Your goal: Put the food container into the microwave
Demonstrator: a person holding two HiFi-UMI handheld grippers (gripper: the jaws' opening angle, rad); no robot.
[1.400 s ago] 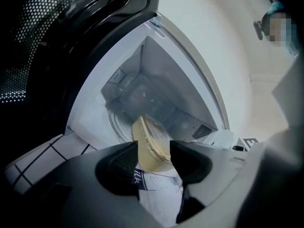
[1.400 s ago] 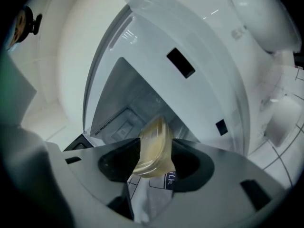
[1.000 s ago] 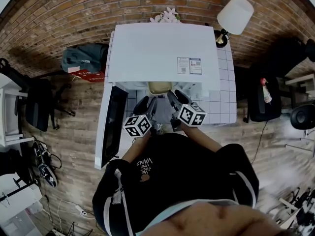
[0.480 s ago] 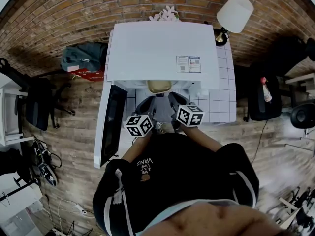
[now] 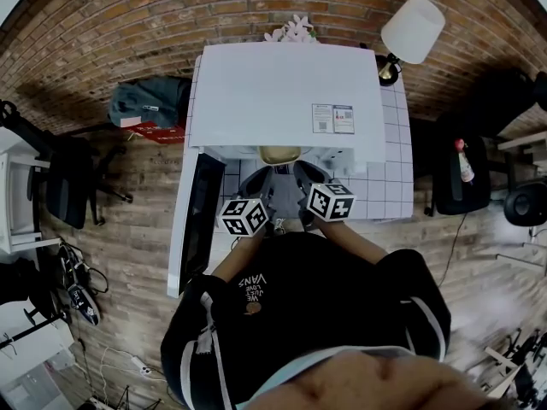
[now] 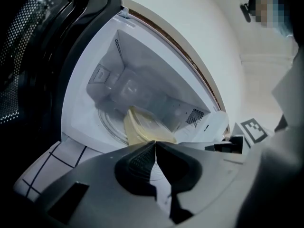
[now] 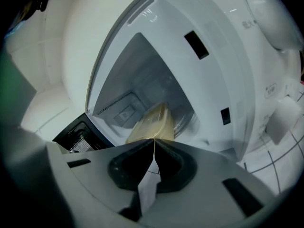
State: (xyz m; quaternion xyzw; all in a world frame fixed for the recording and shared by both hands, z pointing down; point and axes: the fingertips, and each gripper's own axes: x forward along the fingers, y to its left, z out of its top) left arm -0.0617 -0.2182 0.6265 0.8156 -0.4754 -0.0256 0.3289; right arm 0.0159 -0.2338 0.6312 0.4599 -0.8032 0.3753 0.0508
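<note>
Yellowish food container [image 6: 142,127] inside microwave [image 5: 282,92], door [image 5: 195,220] open

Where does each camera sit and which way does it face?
Head view: on the person's head, facing steeply down onto the microwave; torso, forearms, left gripper and right gripper show.
Left gripper view: on that gripper, facing into the cavity past the open door; shut jaws show.
Right gripper view: on that gripper, facing into the cavity; shut jaws show.
Shared: both gripper views see the food container at their jaw tips.

brick wall [image 5: 128,7] — red | wood floor [image 5: 137,220] | tiled table [image 5: 397,169] — white | white lamp [image 5: 413,29] | black chair [image 5: 64,186]
</note>
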